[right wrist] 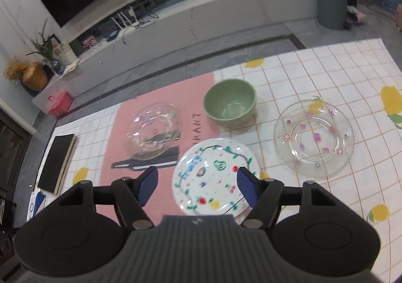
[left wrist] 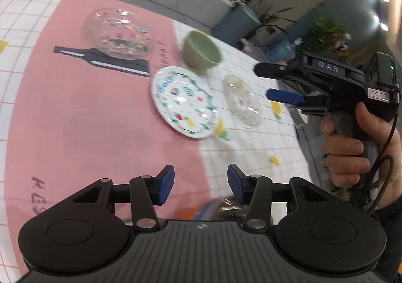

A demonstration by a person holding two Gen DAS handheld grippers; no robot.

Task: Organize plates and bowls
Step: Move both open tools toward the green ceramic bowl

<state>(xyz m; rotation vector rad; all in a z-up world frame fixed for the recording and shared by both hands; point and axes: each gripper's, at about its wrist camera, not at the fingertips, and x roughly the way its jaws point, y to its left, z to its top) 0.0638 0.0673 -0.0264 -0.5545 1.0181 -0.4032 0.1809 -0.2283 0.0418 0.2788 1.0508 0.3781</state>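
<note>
A: Where do the dishes sit?

B: All on the tablecloth (right wrist: 326, 76), white checks with yellow lemons, a pink mat (right wrist: 160, 96) laid over its left part. The green bowl (right wrist: 230, 103) stands upright at the far middle, just off the mat's right edge. The clear glass bowl (right wrist: 153, 132) is left of it, on the mat, over a printed dark bottle shape.

A: And the plates?

B: The white painted plate (right wrist: 213, 182) lies nearest, straddling the mat's right edge. The clear glass plate (right wrist: 314, 139) with small pink dots lies to the right, apart from the others, flat on the checks.

A: The tongs?

B: The right gripper (right wrist: 197, 185) hangs above the painted plate, its blue pads spread apart, nothing between them. From the left wrist view, the left gripper (left wrist: 201, 183) is also parted and empty over the near edge of the mat. A blurred shiny rim shows just under its right pad; I cannot tell what it is.

A: Anything else?

B: A hand (left wrist: 351, 147) grips the right tool's handle at the right.
</note>
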